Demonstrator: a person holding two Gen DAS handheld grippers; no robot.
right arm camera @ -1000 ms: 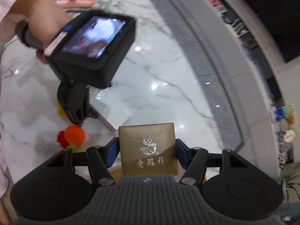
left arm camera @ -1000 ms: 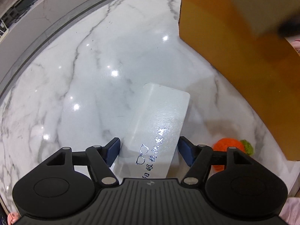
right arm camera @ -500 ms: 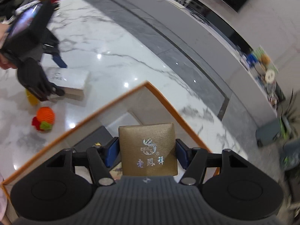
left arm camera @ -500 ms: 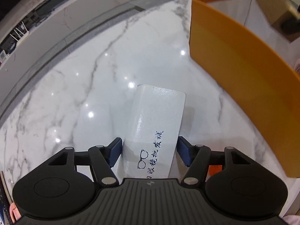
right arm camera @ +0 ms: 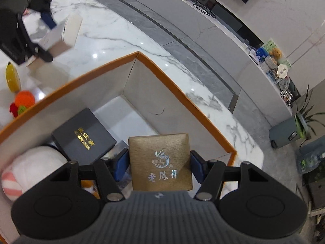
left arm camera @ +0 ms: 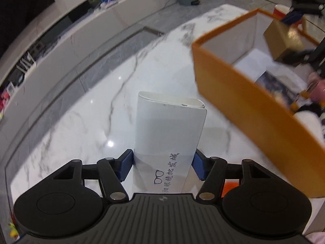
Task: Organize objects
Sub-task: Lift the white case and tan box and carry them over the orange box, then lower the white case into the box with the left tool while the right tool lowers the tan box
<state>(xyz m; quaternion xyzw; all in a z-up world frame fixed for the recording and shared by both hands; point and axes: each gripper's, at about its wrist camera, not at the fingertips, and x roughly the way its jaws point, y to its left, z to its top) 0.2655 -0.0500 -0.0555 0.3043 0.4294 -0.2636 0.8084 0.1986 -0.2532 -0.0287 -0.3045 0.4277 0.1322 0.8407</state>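
Since a second ago we have lifted the white glasses case (left arm camera: 169, 134) off the bench (left arm camera: 97, 109) and swung it toward the orange box (left arm camera: 243, 109), while our right gripper (right arm camera: 159, 163) has carried the gold jewellery box (right arm camera: 160, 160) from open marble to a spot above the orange box's interior.

The left gripper (left arm camera: 162, 165) is clamped on the near end of the case, blue pads pressing its two long sides, and the case sticks out away from us, clear of the bench, with the orange box to its right. The right gripper is closed on the gold box in the same way, pads on opposite side faces, its printed lid facing the camera.

Inside the orange box, in the right wrist view, lie a dark grey gift box (right arm camera: 83, 137) with gold lettering on the left, a white plush toy (right arm camera: 32, 166) nearer and further left, and bare floor at the far corner. Outside, on the left, sit a crocheted orange (right arm camera: 24, 99) and a yellow banana toy (right arm camera: 12, 77).

Both items look light and rigid. The case's smooth shell seems likely to slip, and held by one end it may sag; a hold nearer its middle would be steadier. The gold box's textured sides should hold well. We judge the bare far corner the best place to set it.
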